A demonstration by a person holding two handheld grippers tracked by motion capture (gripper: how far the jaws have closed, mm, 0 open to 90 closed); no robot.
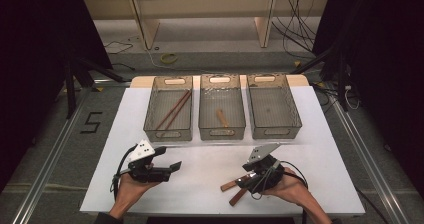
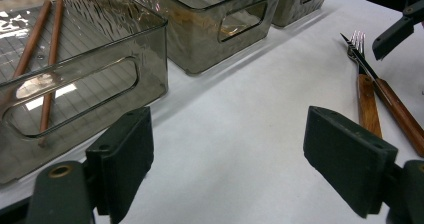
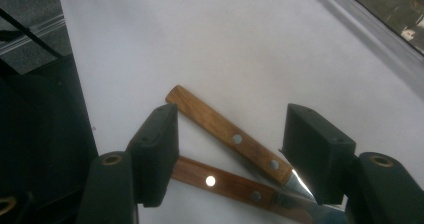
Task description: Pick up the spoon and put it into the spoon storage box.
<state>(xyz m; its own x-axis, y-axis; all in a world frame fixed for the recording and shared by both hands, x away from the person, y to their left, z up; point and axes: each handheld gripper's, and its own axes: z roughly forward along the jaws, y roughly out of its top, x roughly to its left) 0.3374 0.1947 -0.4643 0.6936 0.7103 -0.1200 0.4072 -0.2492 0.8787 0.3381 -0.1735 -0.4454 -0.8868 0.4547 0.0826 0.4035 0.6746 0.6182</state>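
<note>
Two wooden-handled utensils lie crossed near the table's front right: a fork [image 2: 395,109] and a lighter-handled piece [image 2: 367,104]. In the high view their handles [image 1: 229,185] poke out leftward from under my right gripper [image 1: 245,181]. In the right gripper view my right gripper [image 3: 232,126] is open, its jaws straddling the light handle [image 3: 225,131] and the darker handle [image 3: 220,181] without pressing on either. My left gripper [image 1: 169,158] hovers at the front left, open [image 2: 225,134], with only bare white table between its jaws.
Three clear bins stand in a row at the back. The left bin [image 1: 168,133] holds a pair of brown chopsticks [image 1: 172,111]. In the middle bin [image 1: 222,132] lies a short wooden piece [image 1: 221,117], while the right bin [image 1: 274,132] looks bare. White tabletop [image 1: 210,159] lies between bins and grippers.
</note>
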